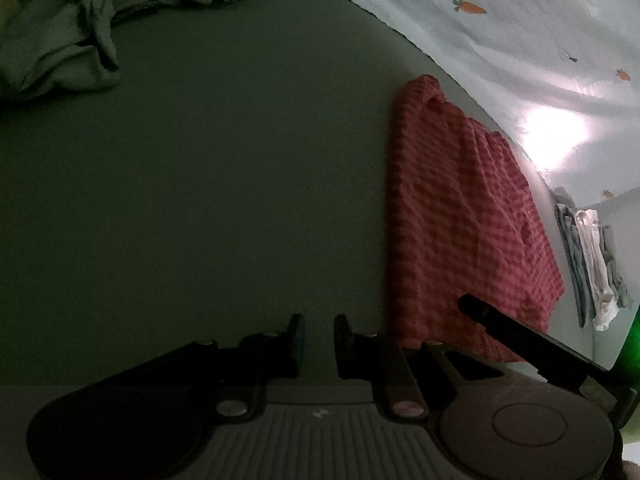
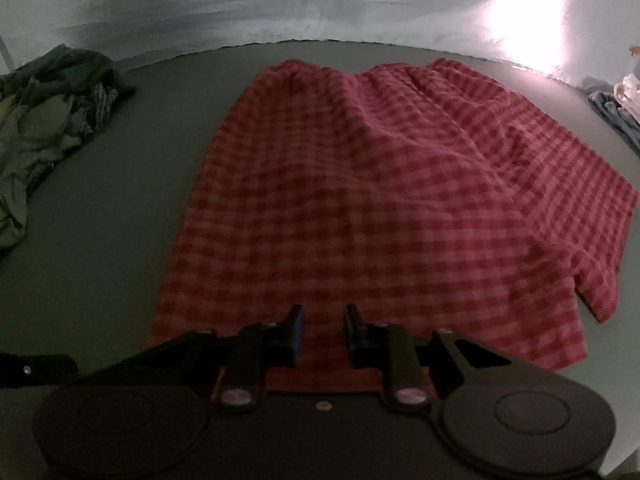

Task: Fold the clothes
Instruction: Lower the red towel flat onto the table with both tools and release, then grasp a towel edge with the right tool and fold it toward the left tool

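A: Left wrist view first. Left gripper (image 1: pixel 319 346) has its jaws spread, nothing between them, over bare grey table (image 1: pixel 208 200). Red checked garment (image 1: pixel 468 216) lies flat off to its right, near the table's far edge. The dark bar crossing that cloth's near corner is probably the right gripper (image 1: pixel 496 320).

B: Risk?

A: It's well apart from the cloth. If only one side gets lifted, the fold likely goes crooked. The crumpled pile (image 1: pixel 72 28) at far left could snag on a wide sweep. The folded stack (image 1: pixel 592 264) sits past the garment, fine.

B: Right wrist view?

A: Right gripper (image 2: pixel 324 334) is parted too, pinching nothing, hovering just over the near hem of the red checked garment (image 2: pixel 380 184). Cloth is spread but wrinkled, with a flap bunched at the right side.

B: So?

A: Fingers (image 2: pixel 294 330) may close on only the top layer, or miss the hem since it's flat on the table. Wrinkles would probably get folded in. Dim, blurry frame; can't tell layer count.
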Tool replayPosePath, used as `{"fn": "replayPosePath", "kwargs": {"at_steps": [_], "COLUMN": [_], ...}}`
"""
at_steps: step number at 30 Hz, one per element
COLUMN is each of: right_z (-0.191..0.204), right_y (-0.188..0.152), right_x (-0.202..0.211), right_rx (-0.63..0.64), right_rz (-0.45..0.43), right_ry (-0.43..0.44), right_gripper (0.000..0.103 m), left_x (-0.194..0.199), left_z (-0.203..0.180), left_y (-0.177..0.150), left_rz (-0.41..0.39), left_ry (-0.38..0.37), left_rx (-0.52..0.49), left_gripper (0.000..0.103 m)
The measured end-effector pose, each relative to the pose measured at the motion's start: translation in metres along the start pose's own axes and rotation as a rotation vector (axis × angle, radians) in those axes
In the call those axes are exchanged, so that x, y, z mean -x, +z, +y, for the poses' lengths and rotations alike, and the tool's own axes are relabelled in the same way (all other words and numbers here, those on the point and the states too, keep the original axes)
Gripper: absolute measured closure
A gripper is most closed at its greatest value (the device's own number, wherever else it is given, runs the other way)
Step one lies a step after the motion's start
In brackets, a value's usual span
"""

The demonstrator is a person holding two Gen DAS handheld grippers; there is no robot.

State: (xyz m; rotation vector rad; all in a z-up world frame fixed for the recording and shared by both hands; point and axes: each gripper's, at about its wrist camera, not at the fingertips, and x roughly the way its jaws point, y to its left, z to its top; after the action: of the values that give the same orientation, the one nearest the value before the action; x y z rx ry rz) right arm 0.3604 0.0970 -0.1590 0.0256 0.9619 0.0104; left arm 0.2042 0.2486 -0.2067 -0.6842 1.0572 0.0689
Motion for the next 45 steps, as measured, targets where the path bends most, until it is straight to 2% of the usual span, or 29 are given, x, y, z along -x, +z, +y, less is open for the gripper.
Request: {"fn": "replayPosePath", "kwargs": {"at_steps": [15, 17, 21, 24, 27, 29, 31, 36, 45], "right_z": [0.009, 0.005, -0.011, -0.032, -0.059, -0.078, -0.097, -0.149, -0.260], "right_y": [0.007, 0.009, 0.013, 0.015, 0.015, 0.016, 0.016, 0.017, 0.012], "right_x": [-0.001, -0.002, -0.001, 0.001, 0.005, 0.008, 0.010, 0.017, 0.021], "right_rx": [-0.059, -0.072, -0.107, -0.138, -0.181, -0.210, -0.234, -0.276, -0.353], "right_rz": [-0.024, -0.022, -0.013, -0.012, -0.015, -0.017, -0.022, -0.040, -0.037], "right_ry": [0.059, 0.055, 0.034, 0.010, -0.013, -0.023, -0.029, -0.039, -0.038], "right_gripper": [0.081, 0.081, 0.081, 0.081, 0.081, 0.081, 0.081, 0.081, 0.081], "left_x": [-0.022, -0.025, -0.042, -0.056, -0.062, -0.064, -0.062, -0.063, -0.104], "left_z": [-0.020, -0.027, -0.050, -0.070, -0.079, -0.086, -0.097, -0.152, -0.272], "left_y": [0.002, 0.005, 0.008, 0.006, 0.006, 0.009, 0.011, 0.008, -0.030], "left_rz": [0.051, 0.057, 0.096, 0.113, 0.098, 0.083, 0.054, 0.004, -0.009], "left_ry": [-0.048, -0.074, -0.127, -0.095, -0.056, -0.058, -0.090, -0.144, -0.208], "left_rx": [-0.035, -0.048, -0.092, -0.124, -0.121, -0.084, -0.056, -0.080, -0.149], "left_gripper": [0.083, 0.077, 0.077, 0.078, 0.092, 0.099, 0.099, 0.099, 0.099]}}
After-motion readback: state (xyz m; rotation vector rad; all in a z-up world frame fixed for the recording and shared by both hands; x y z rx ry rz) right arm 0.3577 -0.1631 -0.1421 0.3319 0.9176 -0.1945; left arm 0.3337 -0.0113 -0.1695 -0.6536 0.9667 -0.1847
